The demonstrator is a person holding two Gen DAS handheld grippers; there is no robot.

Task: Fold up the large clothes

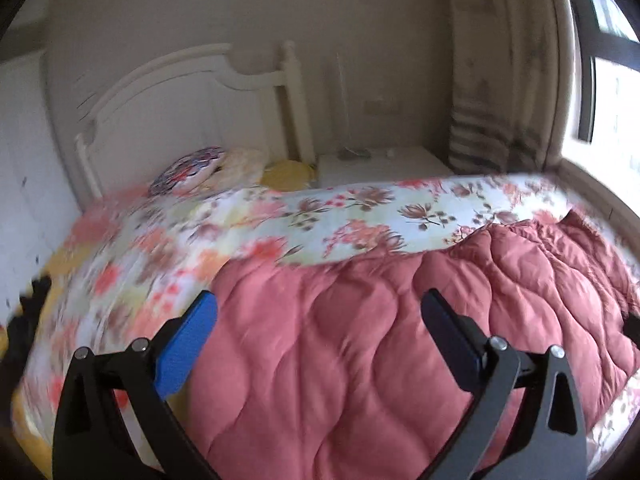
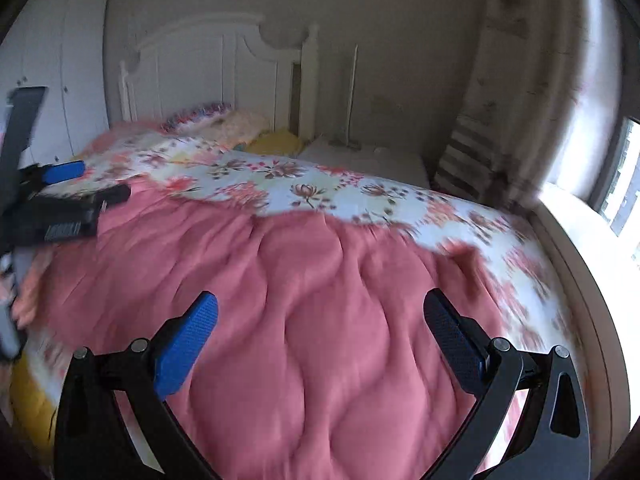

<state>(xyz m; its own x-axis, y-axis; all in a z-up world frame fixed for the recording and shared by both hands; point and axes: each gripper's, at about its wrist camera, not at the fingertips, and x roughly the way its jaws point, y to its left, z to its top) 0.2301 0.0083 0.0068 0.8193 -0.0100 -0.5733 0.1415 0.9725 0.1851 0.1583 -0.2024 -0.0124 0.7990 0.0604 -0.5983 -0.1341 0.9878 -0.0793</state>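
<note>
From my left wrist camera, the left tool point(image 1: 320, 312) has its fingers spread wide with nothing between them. The pink quilted garment point(image 1: 360, 340) lies just beyond and below the tips, spread across the near part of the bed point(image 1: 360, 208); I cannot tell whether the fingers touch it. Its fabric is puffy, stitched in wavy channels, with soft creases and a matte sheen. One finger carries a blue textured pad point(image 1: 186, 348); the other pad looks dark from this side. Behind the garment runs a floral bedsheet point(image 1: 280, 216), white with pink and brown blossoms, blurred toward the left. At the head sit a patterned pillow point(image 1: 186, 170), a yellow cloth point(image 1: 286, 174) and a white curved headboard point(image 1: 180, 96).

From my right wrist camera, the right tool point(image 2: 320, 312) is likewise spread wide and empty, over the middle of the same pink garment point(image 2: 300, 300), which fills the lower frame in rounded, padded ridges. The left tool point(image 2: 76, 188) shows at the far left edge, over the garment's far corner, fingers apart. A striped curtain point(image 2: 476, 160) hangs beside the bright window point(image 2: 620, 172).
</note>
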